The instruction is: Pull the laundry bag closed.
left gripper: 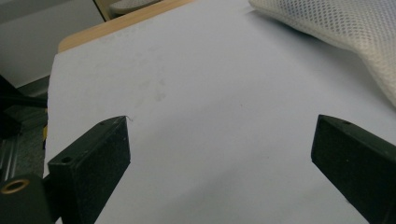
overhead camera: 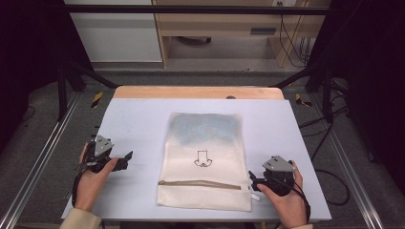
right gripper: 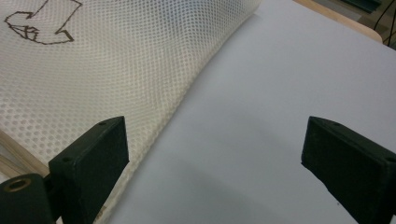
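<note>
A cream mesh laundry bag (overhead camera: pixel 204 160) lies flat in the middle of the pale table (overhead camera: pixel 138 119), and everything here is placed by that bag. A small dark line drawing sits near the bag's centre, and a tan zipper (overhead camera: pixel 198 183) runs across it close to the edge nearest you. Something bluish shows through the mesh in the bag's far half.

Your left gripper (overhead camera: pixel 125 157) is well to the left of the bag, level with its middle, pointing toward it but not touching. In the left gripper view (left gripper: pixel 219 154) its two black jaws stand wide apart over bare table, nothing between them, with the bag's mesh (left gripper: pixel 336 28) showing farther ahead.

Your right gripper (overhead camera: pixel 253 181) is just beside the bag's right edge, near the zipper end. In the right gripper view (right gripper: pixel 212 149) its jaws are also spread wide and hold nothing; one jaw sits over the bag's mesh edge (right gripper: pixel 116 79), the other over bare table.

Beyond the bag's far end, the table's wooden rim (overhead camera: pixel 198 92) shows.
</note>
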{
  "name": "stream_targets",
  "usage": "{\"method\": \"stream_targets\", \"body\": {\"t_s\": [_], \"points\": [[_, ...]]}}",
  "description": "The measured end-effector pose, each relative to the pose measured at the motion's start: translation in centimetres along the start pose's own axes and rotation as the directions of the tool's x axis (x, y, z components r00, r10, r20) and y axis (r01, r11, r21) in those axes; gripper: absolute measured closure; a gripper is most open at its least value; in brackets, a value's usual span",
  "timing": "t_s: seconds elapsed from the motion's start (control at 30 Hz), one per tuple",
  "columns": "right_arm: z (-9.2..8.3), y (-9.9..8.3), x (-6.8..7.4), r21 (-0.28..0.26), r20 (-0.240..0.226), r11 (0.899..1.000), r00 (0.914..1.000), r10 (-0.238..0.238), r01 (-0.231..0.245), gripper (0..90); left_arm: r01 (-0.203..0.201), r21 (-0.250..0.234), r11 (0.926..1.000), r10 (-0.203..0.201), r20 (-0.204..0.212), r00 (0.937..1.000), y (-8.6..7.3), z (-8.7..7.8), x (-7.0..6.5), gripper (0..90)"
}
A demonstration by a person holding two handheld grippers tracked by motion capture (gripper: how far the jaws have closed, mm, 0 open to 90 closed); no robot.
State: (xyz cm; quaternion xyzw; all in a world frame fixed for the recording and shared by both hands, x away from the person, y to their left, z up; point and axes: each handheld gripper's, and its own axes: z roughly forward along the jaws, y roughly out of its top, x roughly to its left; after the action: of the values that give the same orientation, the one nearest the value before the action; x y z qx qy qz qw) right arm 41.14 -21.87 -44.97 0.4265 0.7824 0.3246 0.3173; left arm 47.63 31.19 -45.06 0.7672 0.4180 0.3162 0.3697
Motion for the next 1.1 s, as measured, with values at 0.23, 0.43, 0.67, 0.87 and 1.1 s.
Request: {"method": "stream_targets", "body": {"t_s": [0.23,0.43,0.67,0.87,1.1], "points": [[0.2,1.8,1.1,0.007,-0.038,0.999,0.9982,-0.045,0.046,7.6,-0.076,0.039,0.9963,0.071,0.113,0.991,0.1,0.9,-0.4,4.4],[0.1,3.5,2.7,0.036,-0.098,0.99,0.9868,-0.129,0.133,14.5,-0.182,0.173,0.9679,0.161,0.131,0.9783,0.1,0.5,-1.8,5.3],[0.1,6.8,5.3,0.08,-0.195,0.963,0.9512,-0.239,0.258,26.8,-0.172,0.169,0.9704,0.152,0.125,0.9804,0.6,-0.6,-1.9,5.6],[0.7,9.3,7.6,0.077,-0.273,0.942,0.9158,-0.295,0.326,36.6,-0.125,0.16,0.9792,0.107,0.115,0.9876,-0.1,-0.6,-1.4,5.8],[2.6,12.3,10.9,0.079,-0.379,0.914,0.8602,-0.341,0.397,53.4,-0.111,0.151,0.9823,0.091,0.132,0.9871,-0.3,-1.2,-1.5,6.6]]}}
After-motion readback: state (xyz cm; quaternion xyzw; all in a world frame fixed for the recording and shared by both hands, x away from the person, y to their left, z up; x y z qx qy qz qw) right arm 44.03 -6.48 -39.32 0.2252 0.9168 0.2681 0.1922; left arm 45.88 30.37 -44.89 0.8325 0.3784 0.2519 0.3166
